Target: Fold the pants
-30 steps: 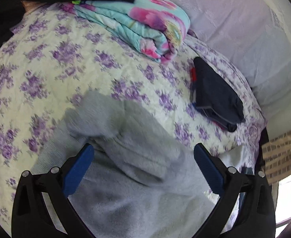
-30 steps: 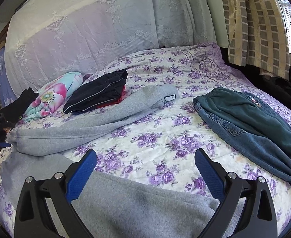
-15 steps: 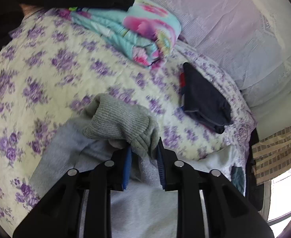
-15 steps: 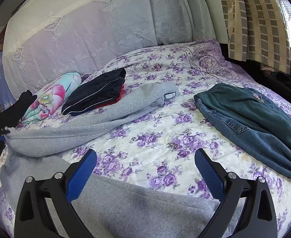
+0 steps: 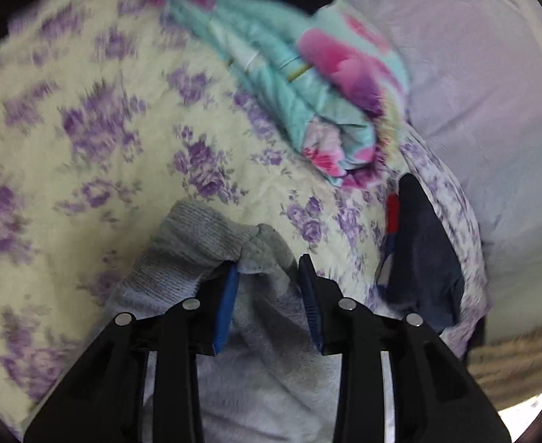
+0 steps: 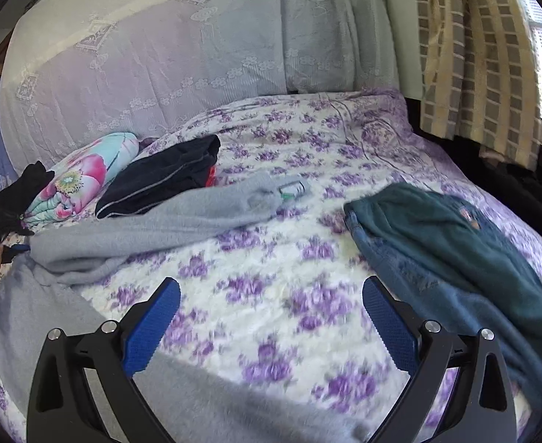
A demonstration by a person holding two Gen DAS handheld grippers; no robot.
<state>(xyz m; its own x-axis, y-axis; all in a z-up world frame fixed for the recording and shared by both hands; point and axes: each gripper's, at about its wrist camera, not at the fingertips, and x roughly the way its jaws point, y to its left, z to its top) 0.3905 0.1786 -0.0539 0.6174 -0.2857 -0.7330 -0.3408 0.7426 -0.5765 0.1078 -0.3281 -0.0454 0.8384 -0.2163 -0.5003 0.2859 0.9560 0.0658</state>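
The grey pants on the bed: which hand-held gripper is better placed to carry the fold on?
Probably the left hand-held gripper: its jaws, now opening, have the ribbed cuff of the grey pants between them. The right hand-held gripper hovers open, holding nothing.

No text, brand or number can be read. A small white label (image 6: 292, 188) is seen at the end of the grey pants (image 6: 160, 221), but its print is too blurred to be made out.

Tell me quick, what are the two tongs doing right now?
Left tongs: opening, with the cuff of the grey pants bunched between them.
Right tongs: wide open, holding nothing, above the flowered bedspread.
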